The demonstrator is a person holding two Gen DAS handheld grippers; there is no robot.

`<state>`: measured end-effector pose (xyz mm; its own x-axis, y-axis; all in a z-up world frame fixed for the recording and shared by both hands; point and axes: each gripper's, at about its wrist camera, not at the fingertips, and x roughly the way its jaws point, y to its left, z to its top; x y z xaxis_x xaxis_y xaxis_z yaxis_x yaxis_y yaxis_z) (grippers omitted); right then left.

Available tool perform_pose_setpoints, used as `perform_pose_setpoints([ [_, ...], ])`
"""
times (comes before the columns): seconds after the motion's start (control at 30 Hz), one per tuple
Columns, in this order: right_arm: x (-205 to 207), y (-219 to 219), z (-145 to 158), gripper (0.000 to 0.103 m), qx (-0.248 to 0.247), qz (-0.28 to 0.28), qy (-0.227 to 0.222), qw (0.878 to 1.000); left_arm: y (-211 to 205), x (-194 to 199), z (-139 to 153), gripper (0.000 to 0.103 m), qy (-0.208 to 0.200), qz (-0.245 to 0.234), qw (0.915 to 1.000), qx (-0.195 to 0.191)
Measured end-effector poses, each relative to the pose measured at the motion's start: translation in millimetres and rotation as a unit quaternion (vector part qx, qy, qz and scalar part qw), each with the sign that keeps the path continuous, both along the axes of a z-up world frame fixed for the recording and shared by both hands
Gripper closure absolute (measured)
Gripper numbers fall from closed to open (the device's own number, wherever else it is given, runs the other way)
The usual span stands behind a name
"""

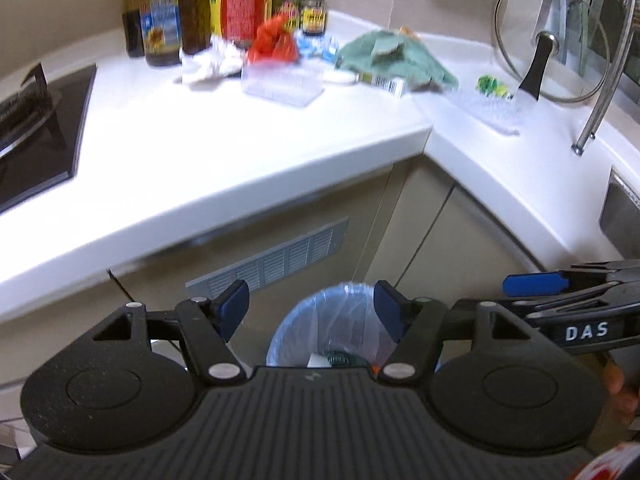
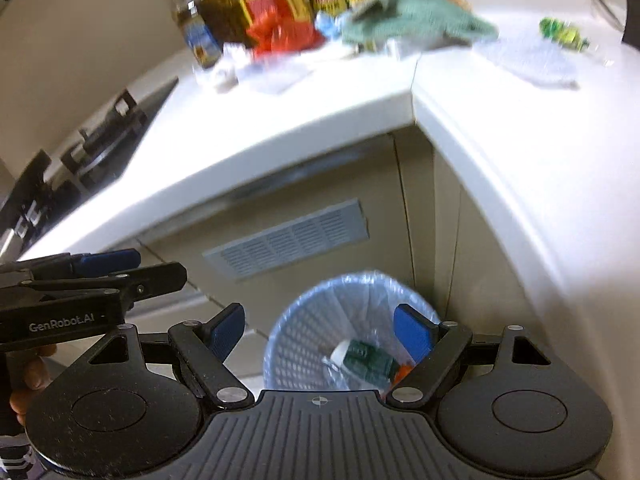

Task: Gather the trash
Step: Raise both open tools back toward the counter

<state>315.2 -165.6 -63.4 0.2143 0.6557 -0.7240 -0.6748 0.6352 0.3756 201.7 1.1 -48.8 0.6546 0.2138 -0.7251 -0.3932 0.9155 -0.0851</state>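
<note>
Both grippers hang side by side over the pale blue mesh wastebasket lined with a clear plastic bag (image 2: 348,332), which stands on the floor in the inner corner of the cabinets and already holds a dark green bottle with a white cap (image 2: 366,360). The left gripper (image 1: 310,306) and the right gripper (image 2: 320,328) both have their blue-padded fingers spread apart with nothing between them. What remains to collect lies ahead of and above the fingers, on the white L-shaped worktop (image 1: 224,140): a crumpled white paper wad (image 1: 210,62), a crumpled red plastic bag (image 1: 274,42) and a clear plastic box (image 1: 282,84) cluster at the back near the oil bottles, closer to the left gripper's side. A small green wrapper (image 1: 492,86) sits on the right-hand run, and I judge the right gripper nearer to it.
</note>
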Motion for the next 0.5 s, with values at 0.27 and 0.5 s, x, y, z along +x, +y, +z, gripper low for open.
perform_pose_setpoints([
  [0.27,4.2,-12.3,28.8,0.022,0.027,-0.025,-0.023,0.999,1.7,6.8,26.9,0.036,-0.03,-0.011,0.9993,0.018],
  [0.5,8.5,-20.6,46.4,0.022,0.04,-0.046,-0.039,0.997,9.8,13.0,43.0,0.036,-0.049,-0.019,0.9981,0.031],
])
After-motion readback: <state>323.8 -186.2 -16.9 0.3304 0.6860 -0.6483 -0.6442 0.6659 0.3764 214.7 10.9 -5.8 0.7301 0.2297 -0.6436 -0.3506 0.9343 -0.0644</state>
